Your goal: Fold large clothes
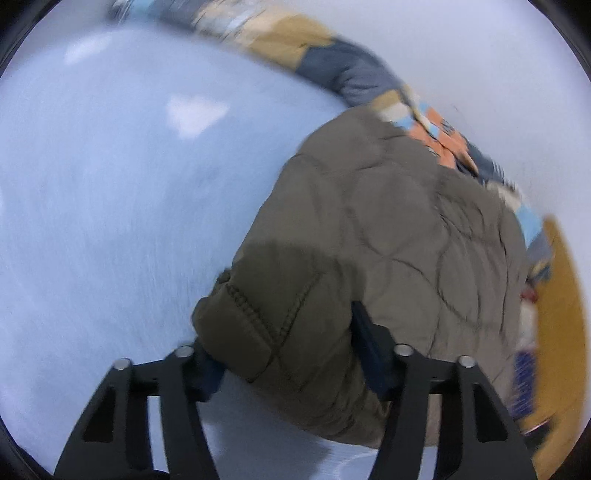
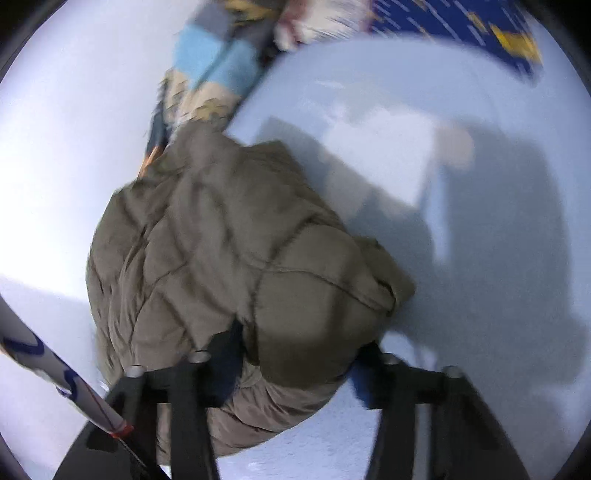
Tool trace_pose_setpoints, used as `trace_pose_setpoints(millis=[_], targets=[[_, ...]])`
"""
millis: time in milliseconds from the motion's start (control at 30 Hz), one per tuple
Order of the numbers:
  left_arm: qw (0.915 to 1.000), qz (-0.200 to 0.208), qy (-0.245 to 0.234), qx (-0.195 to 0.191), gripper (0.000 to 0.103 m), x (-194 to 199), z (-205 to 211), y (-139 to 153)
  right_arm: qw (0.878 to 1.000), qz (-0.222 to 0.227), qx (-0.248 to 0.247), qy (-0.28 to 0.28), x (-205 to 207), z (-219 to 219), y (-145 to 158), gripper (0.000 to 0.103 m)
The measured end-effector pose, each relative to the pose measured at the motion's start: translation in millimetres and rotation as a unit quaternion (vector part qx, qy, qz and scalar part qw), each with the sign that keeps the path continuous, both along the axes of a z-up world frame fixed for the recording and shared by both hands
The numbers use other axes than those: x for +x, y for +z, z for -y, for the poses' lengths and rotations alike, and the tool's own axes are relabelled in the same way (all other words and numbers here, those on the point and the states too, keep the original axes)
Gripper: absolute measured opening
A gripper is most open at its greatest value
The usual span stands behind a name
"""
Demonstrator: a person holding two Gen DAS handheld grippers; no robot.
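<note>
We have the left gripper (image 1: 288,354) with its fingers closed on a cuffed, stitched edge of the olive quilted jacket (image 1: 388,229), the fabric bunched between the two fingers and bulging past their tips. The right gripper (image 2: 295,354) likewise has its fingers clamped on a puffy fold of the same jacket (image 2: 221,229), padding filling the gap between them. The jacket lies ahead of both sets of fingers on the pale blue bed sheet (image 1: 110,184), its far end reaching a patchwork blanket (image 1: 332,62) beyond the fingertips. Both views are blurred, so we judge this as a fold being carried. To do it well we keep both pinches deep in the padding so the slippery shell does not creep out, move the two ends together at equal height, lay the held edge squarely over the far part, and only release once it lies flat. Count: one jacket, two grippers, one patchwork blanket, one dark blue printed cloth (image 2: 461,26) far off beyond the right fingers, one white strap (image 2: 55,373) left of the right fingers.
</note>
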State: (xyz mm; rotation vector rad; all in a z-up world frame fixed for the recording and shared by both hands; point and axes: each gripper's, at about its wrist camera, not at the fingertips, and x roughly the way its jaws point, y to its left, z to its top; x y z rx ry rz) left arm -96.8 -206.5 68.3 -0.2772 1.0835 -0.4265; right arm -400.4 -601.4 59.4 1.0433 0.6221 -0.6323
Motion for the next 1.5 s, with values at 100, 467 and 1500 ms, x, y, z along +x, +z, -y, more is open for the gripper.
trace_pose_setpoints(millis=[100,467,1500], targets=[[0.9986,0.042,-0.016,0.026,0.049,-12,5,16,0.996,-0.038,-0.076,0.028,11,-15,23,0.035],[0.9938,0.098,-0.047,0.022,0.045,-54,-17,63,0.985,-0.045,-0.150,0.066,-16,-44,73,0.031],[0.9738,0.191,-0.101,0.069,0.066,-161,-2,74,0.986,0.010,-0.122,0.109,-90,-91,91,0.059]])
